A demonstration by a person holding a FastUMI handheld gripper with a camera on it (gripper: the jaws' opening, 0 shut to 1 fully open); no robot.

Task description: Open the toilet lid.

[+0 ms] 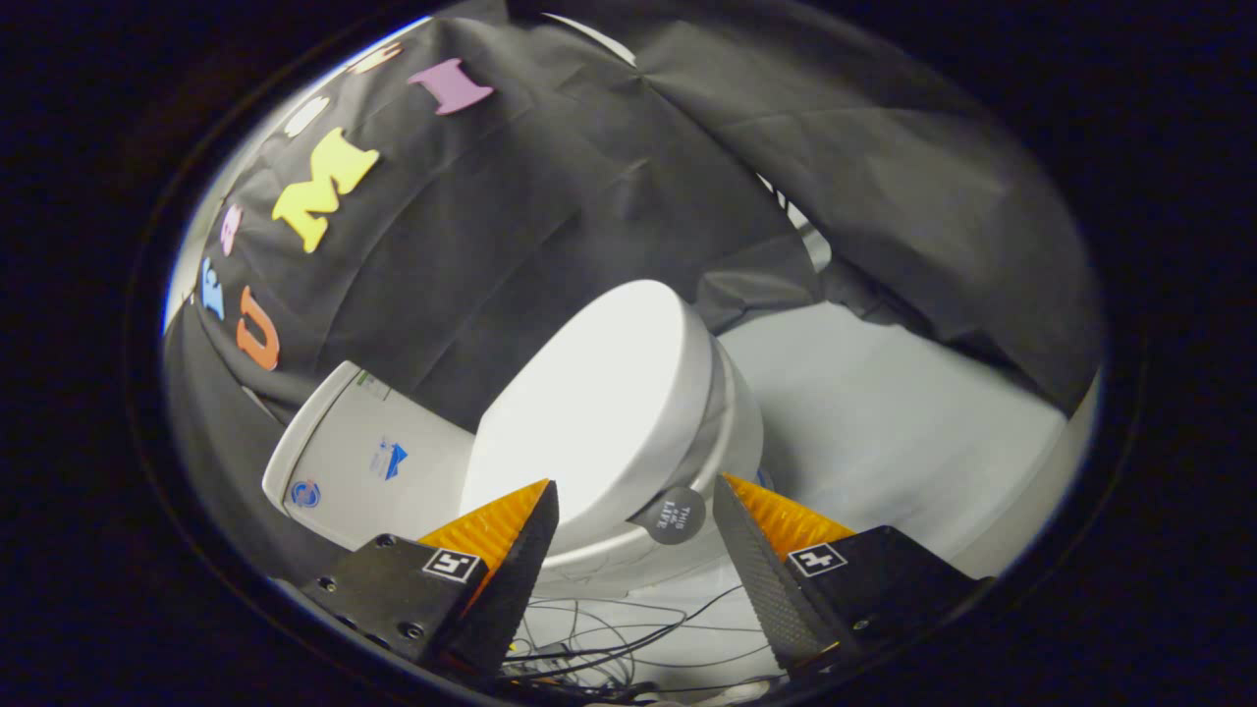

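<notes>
A white toilet stands just ahead of my fingers, seen tilted. Its lid [599,393] lies down flat on the bowl [732,432]. A small round grey tab [676,515] sticks out from the lid's edge, between my fingertips and closer to the right finger. The cistern [368,462] sits behind the lid, beyond my left finger. My gripper [636,501] is open, its fingers wide apart on either side of the lid's near edge, with nothing pressed between them.
Black cloth [550,196] hangs behind and around the toilet. A pale floor [884,422] spreads beyond the bowl to the right. Several thin dark cables [628,628] lie loose under the fingers.
</notes>
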